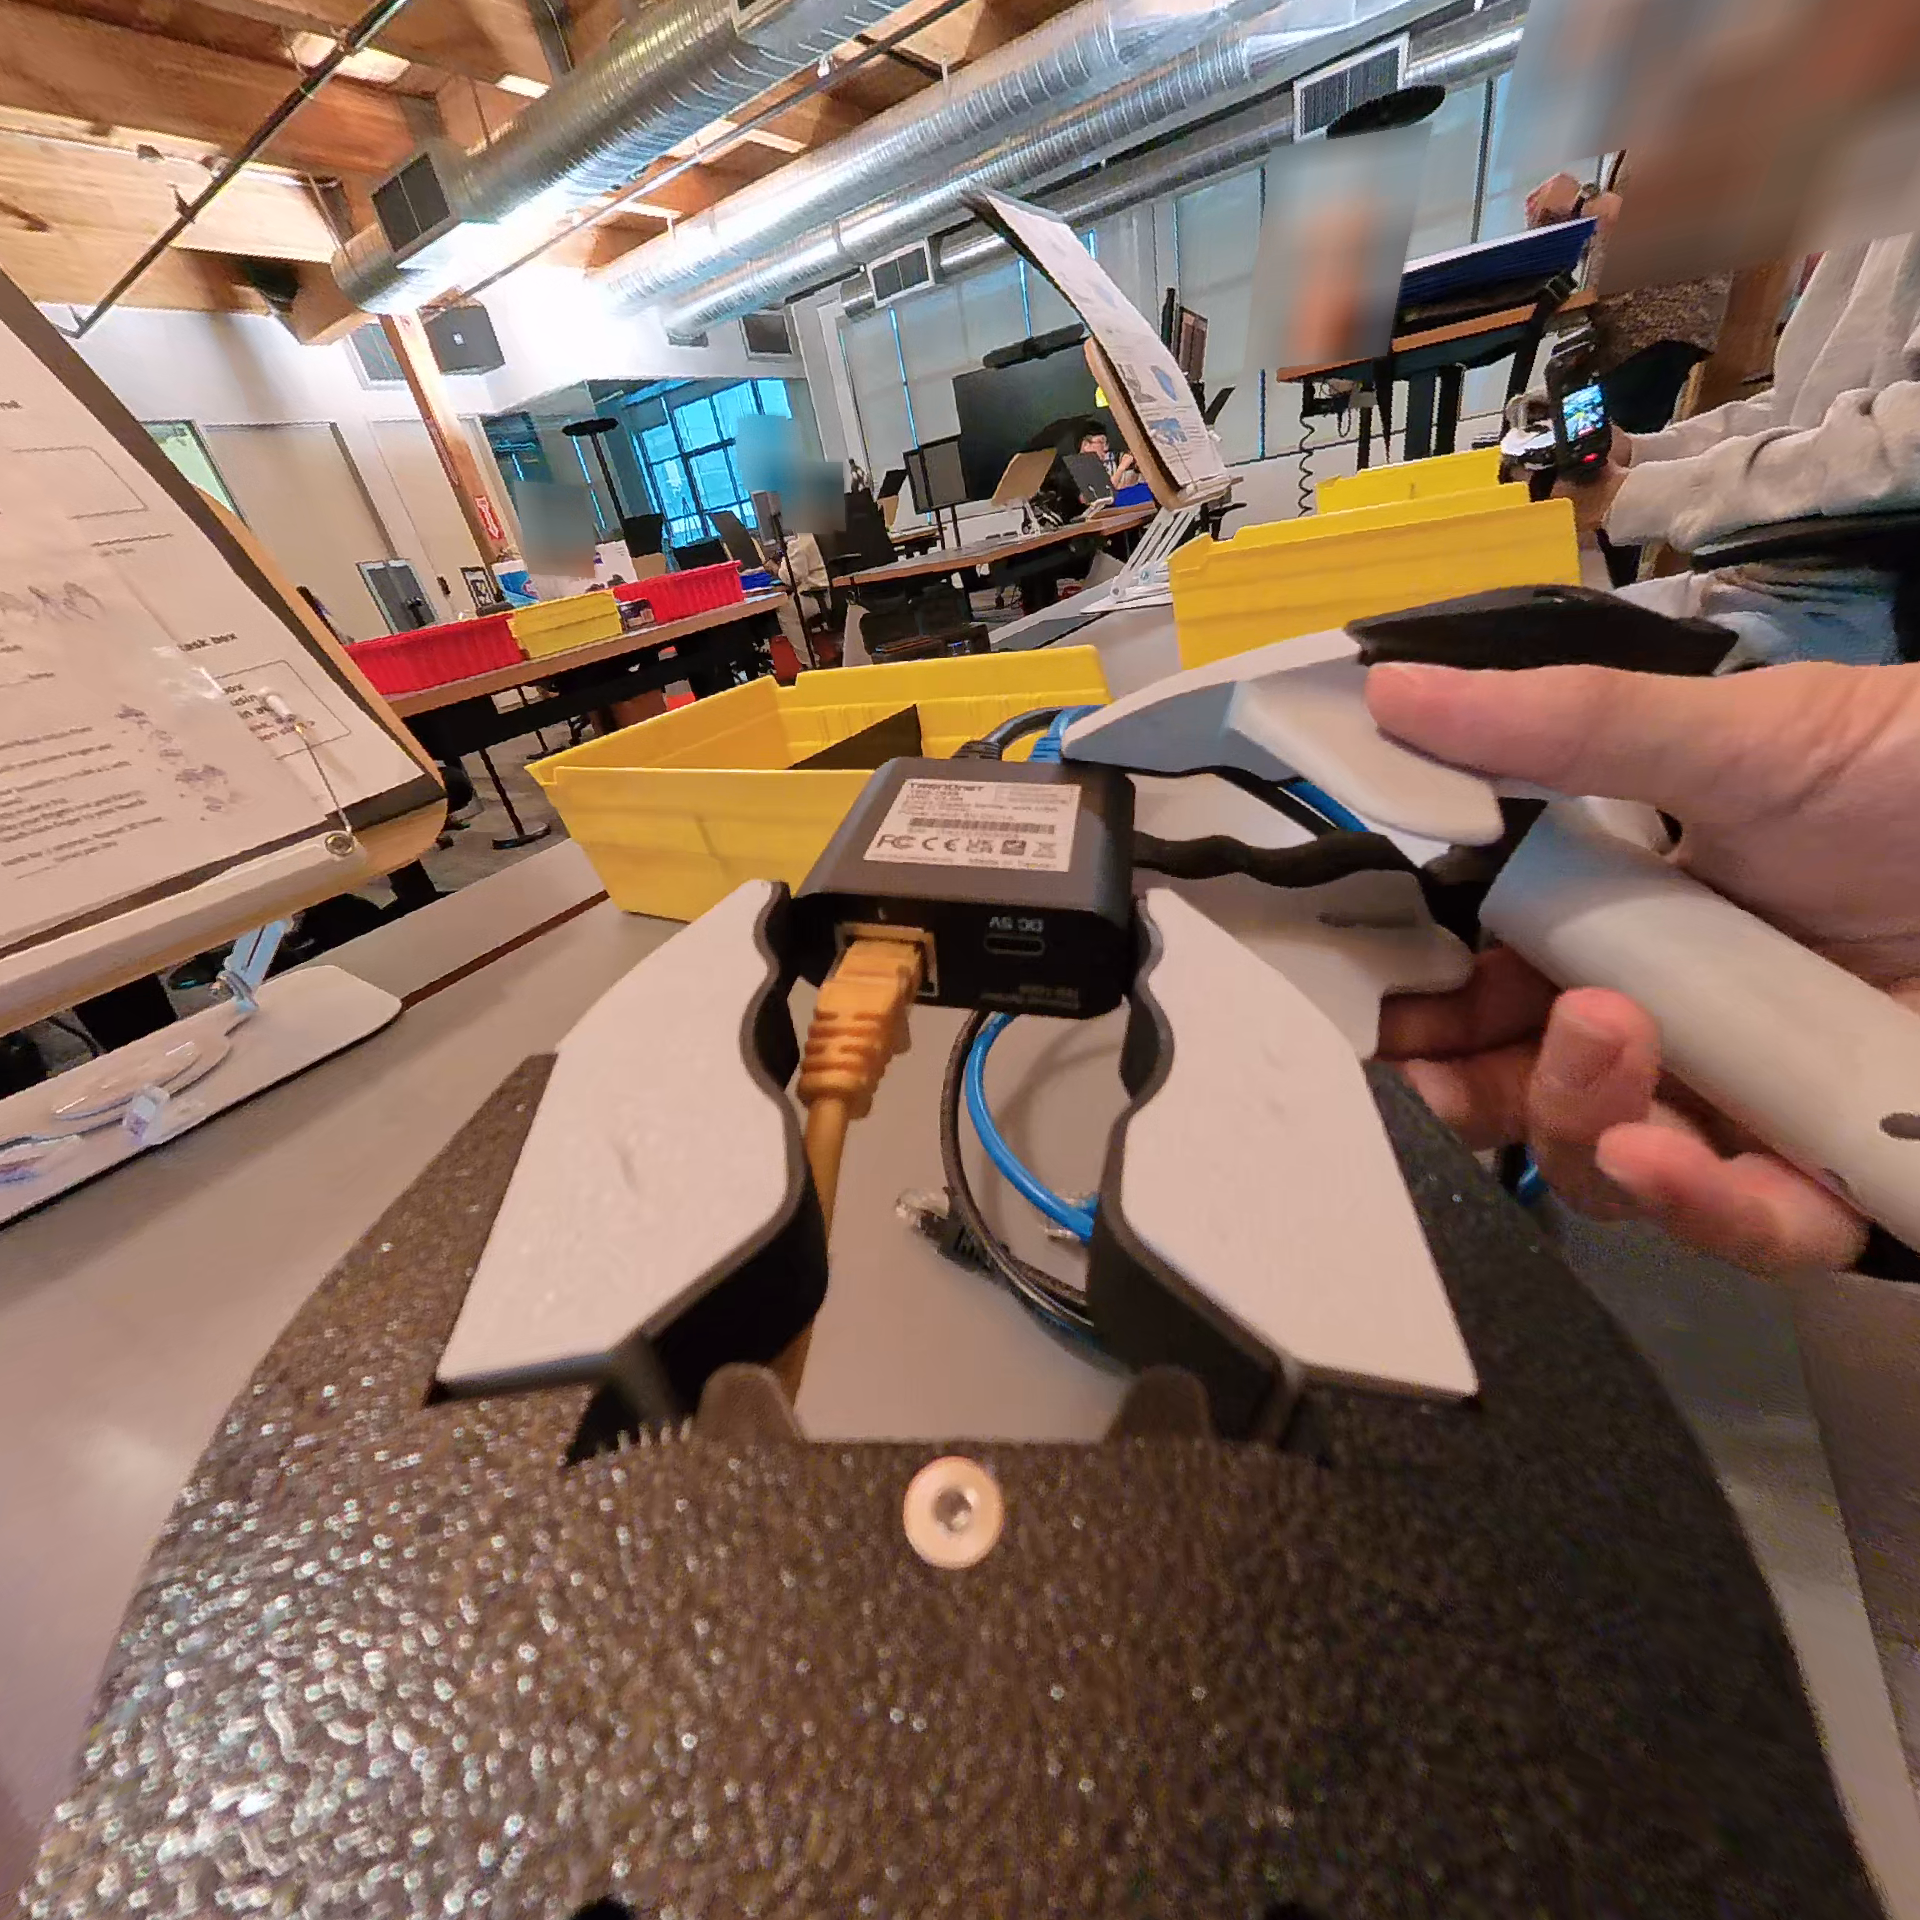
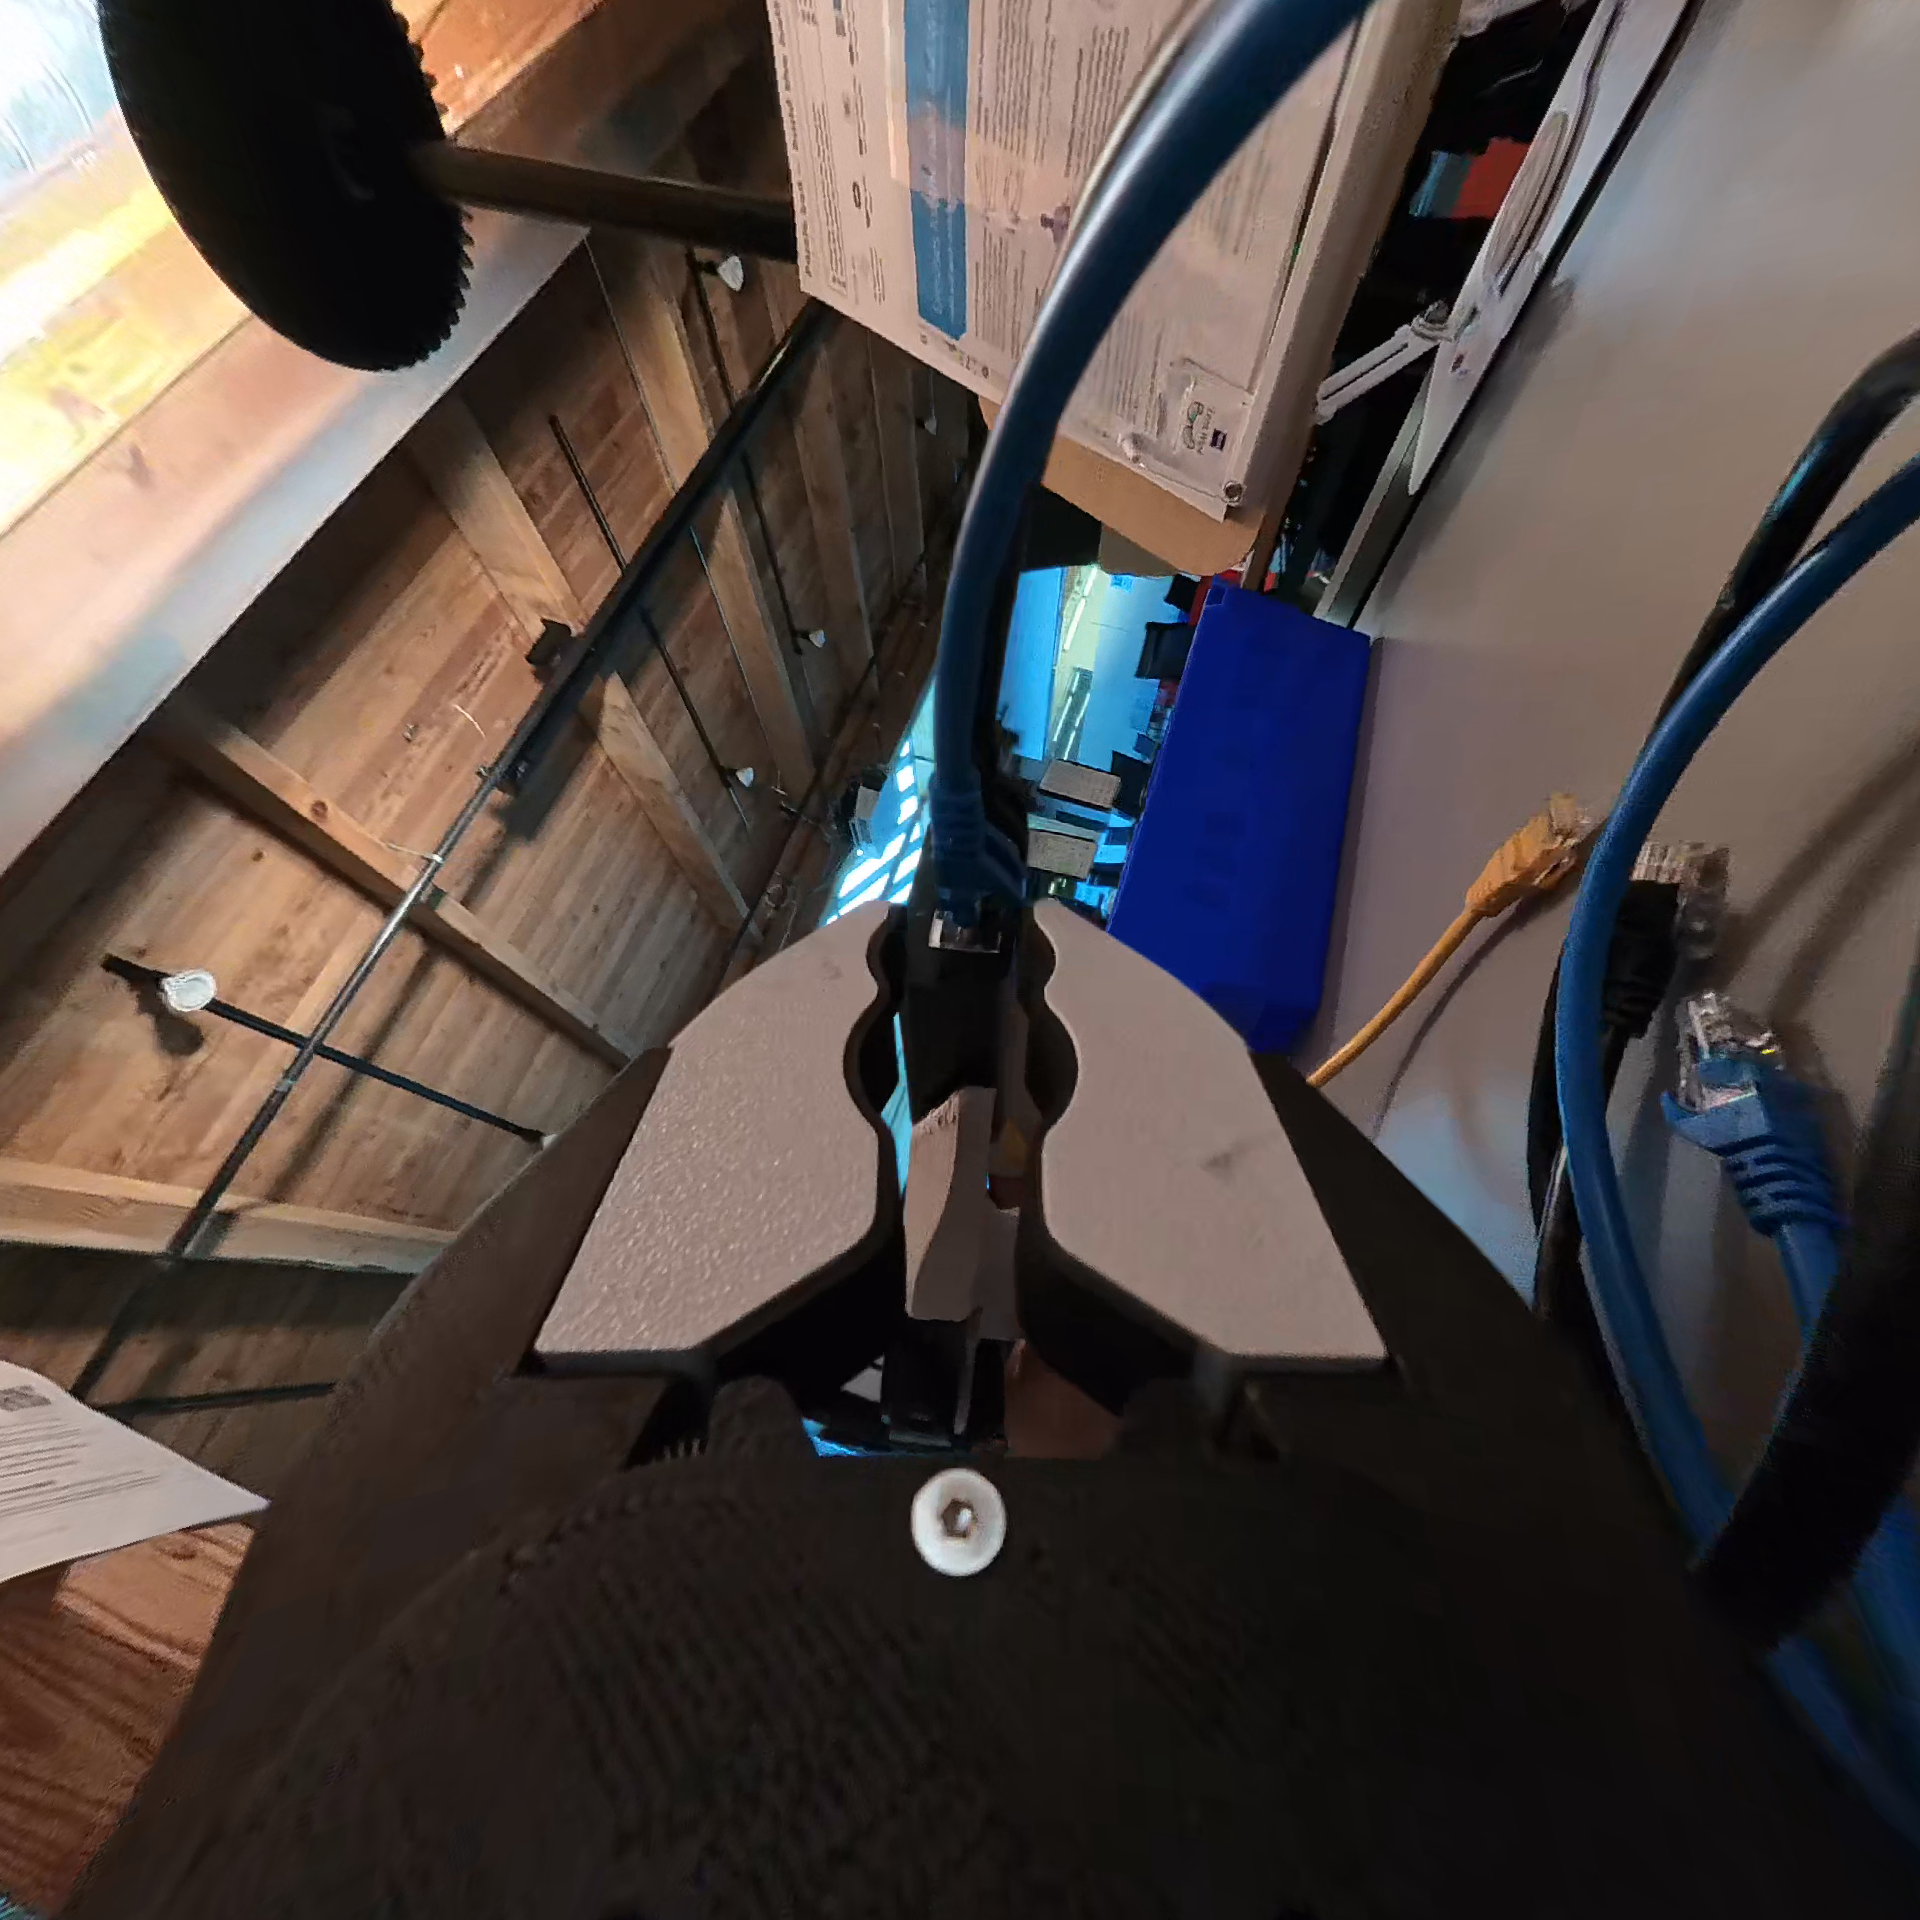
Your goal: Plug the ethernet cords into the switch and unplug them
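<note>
My left gripper point(image 1: 961, 914) is shut on the black switch point(image 1: 977, 831) and holds it off the grey table point(image 1: 260, 1299). A yellow cord point(image 1: 857, 1029) is plugged into the switch's near face. My right gripper point(image 1: 1117, 805), held by a hand point(image 1: 1714, 831), comes in from the right. In the right wrist view, this gripper point(image 2: 961, 925) is shut around the switch's far end point(image 2: 951, 1018). The blue cord's plug point(image 2: 966, 852) enters the switch there at the fingertips. I cannot tell whether the pads also touch the plug.
Loose yellow point(image 2: 1527, 847), black point(image 2: 1652, 935) and blue point(image 2: 1735, 1101) plugs lie on the table. Blue point(image 1: 997, 1122) and black point(image 1: 940, 1231) cords loop under the switch. Yellow bins point(image 1: 727, 821) stand behind, a paper stand point(image 1: 156, 675) at left, a blue bin point(image 2: 1236, 810) farther off. My left and right fingertips are right by each other.
</note>
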Tool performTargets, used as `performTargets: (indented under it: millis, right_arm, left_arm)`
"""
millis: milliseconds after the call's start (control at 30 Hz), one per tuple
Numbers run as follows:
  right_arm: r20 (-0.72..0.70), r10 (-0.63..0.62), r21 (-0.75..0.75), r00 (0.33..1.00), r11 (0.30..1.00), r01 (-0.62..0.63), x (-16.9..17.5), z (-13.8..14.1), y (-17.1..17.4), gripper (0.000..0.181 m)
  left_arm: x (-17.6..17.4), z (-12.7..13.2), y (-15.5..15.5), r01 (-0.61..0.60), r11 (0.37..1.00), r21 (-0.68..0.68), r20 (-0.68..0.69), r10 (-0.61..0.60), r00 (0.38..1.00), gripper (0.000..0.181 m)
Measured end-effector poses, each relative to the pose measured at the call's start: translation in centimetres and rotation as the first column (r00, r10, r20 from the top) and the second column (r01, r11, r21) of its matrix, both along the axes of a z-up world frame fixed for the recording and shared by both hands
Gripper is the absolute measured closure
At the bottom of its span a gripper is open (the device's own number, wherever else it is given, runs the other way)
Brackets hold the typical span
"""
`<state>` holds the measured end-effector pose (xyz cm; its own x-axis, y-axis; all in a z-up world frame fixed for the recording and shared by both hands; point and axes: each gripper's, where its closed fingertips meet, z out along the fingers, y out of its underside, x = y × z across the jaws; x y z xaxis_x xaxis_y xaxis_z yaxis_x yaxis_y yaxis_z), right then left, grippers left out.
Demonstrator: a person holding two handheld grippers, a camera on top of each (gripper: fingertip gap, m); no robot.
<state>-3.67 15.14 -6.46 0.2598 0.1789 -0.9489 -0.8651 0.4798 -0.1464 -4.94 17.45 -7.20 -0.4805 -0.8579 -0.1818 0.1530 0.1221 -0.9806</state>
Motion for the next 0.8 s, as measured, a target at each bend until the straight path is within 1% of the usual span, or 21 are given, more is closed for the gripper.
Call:
performTargets:
  millis: [267, 333, 533, 633, 733, 800]
  right_arm:
    - [0.017, -0.018, 0.003, 1.000, 1.000, 0.018, 0.2, 0.1, 0.0, 0.162]
    - [0.012, -0.020, 0.009, 1.000, 1.000, 0.020, 0.3, -0.1, -0.1, 0.167]
    - [0.028, -0.022, -0.016, 0.999, 1.000, 0.022, 0.7, -0.5, 0.0, 0.168]
    - [0.075, 0.013, -0.057, 0.997, 0.998, -0.008, 0.8, -0.5, 0.5, 0.168]
    - [0.210, 0.043, -0.102, 0.977, 0.995, -0.022, 0.8, 0.4, 1.2, 0.168]
    - [0.244, 0.065, -0.091, 0.968, 0.995, -0.044, 0.7, 0.8, 1.5, 0.168]
  left_arm:
    - [0.0, 0.1, -0.2, -0.010, 1.000, 0.016, 0.015, 0.010, 1.000, 0.121]
    - [0.0, 0.1, -0.3, -0.011, 1.000, 0.021, 0.018, 0.011, 1.000, 0.121]
    - [0.3, -0.4, -0.3, -0.061, 0.996, 0.066, 0.031, 0.059, 0.998, 0.121]
    - [0.5, -0.6, 0.1, -0.087, 0.994, 0.060, 0.034, 0.085, 0.996, 0.121]
    - [0.6, -0.1, 0.8, -0.143, 0.988, 0.060, 0.059, 0.140, 0.988, 0.121]
    - [0.5, 0.2, 1.1, -0.177, 0.981, 0.082, 0.082, 0.170, 0.982, 0.121]
